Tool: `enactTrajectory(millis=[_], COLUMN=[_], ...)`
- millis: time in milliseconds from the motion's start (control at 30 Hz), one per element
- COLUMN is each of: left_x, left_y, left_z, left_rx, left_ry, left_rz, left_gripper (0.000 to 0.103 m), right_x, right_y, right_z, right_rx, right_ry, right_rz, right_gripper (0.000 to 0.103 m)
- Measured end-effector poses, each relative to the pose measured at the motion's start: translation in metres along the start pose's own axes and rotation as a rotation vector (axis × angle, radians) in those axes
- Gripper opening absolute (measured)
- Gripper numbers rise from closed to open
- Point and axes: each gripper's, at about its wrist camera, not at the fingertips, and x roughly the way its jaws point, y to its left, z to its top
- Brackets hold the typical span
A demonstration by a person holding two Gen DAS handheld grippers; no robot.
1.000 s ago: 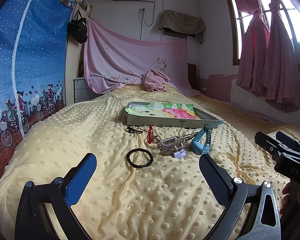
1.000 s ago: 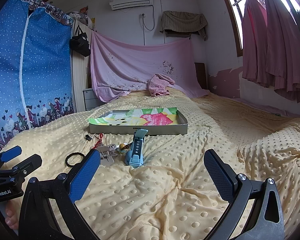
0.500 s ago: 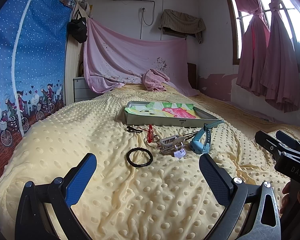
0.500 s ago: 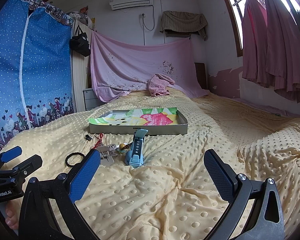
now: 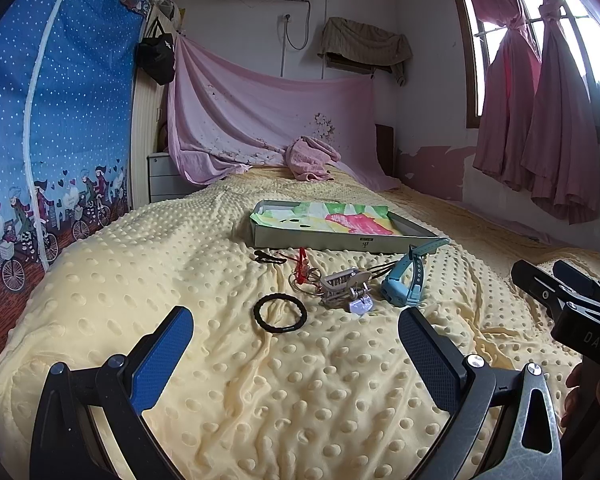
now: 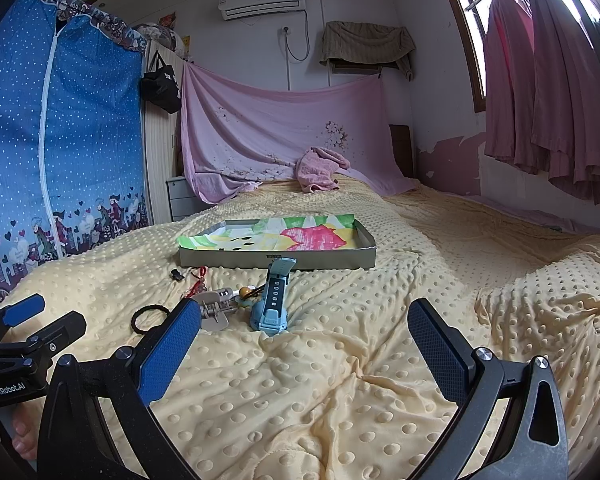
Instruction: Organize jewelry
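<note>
A small pile lies on the yellow dotted blanket: a black hair tie (image 5: 280, 313) (image 6: 150, 317), a grey claw clip (image 5: 344, 285) (image 6: 216, 308), a light blue watch (image 5: 406, 285) (image 6: 274, 298), a red string piece (image 5: 301, 266) and a black clip (image 5: 266, 257). Behind them sits a shallow grey tray (image 5: 340, 242) (image 6: 276, 258) lined with colourful paper. My left gripper (image 5: 296, 344) hovers open just short of the hair tie, holding nothing. My right gripper (image 6: 306, 340) is open too, short of the watch and to its right.
The bed runs back to a pink towel (image 5: 312, 158) and a draped pink sheet (image 5: 260, 120). A blue fabric wardrobe (image 5: 56, 120) stands left, pink curtains (image 5: 540, 100) right. A hand shows at the left gripper's handle (image 6: 22, 436).
</note>
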Motion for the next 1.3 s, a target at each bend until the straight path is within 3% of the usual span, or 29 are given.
enactTrajectory(millis=[433,767,1067,1300], left_x=[0.005,0.038,0.089,0.120], left_y=[0.002,0.007,0.014,0.027], left_z=[0.000,0.020,0.030,0.015], left_rx=[0.010,0.048,0.034,-0.022], left_ry=[-0.004,0.032,0.120,0.221], left_rz=[0.030,0.031,-0.004,-0.019], left_gripper=[0.103,0.103,0.103,0.103], right_x=[0.007,0.042,0.109,0.150], right_y=[0.003,0.006,0.010,0.017], right_z=[-0.003,0.014,0.033,0.017], right_rx=[0.010,-0.016,0.003,-0.003], right_ry=[0.029,0.094,0.206,0.280], right_rz=[0.014,0.050,0.093,0.117], right_gripper=[0.102,0.102,0.102,0.102])
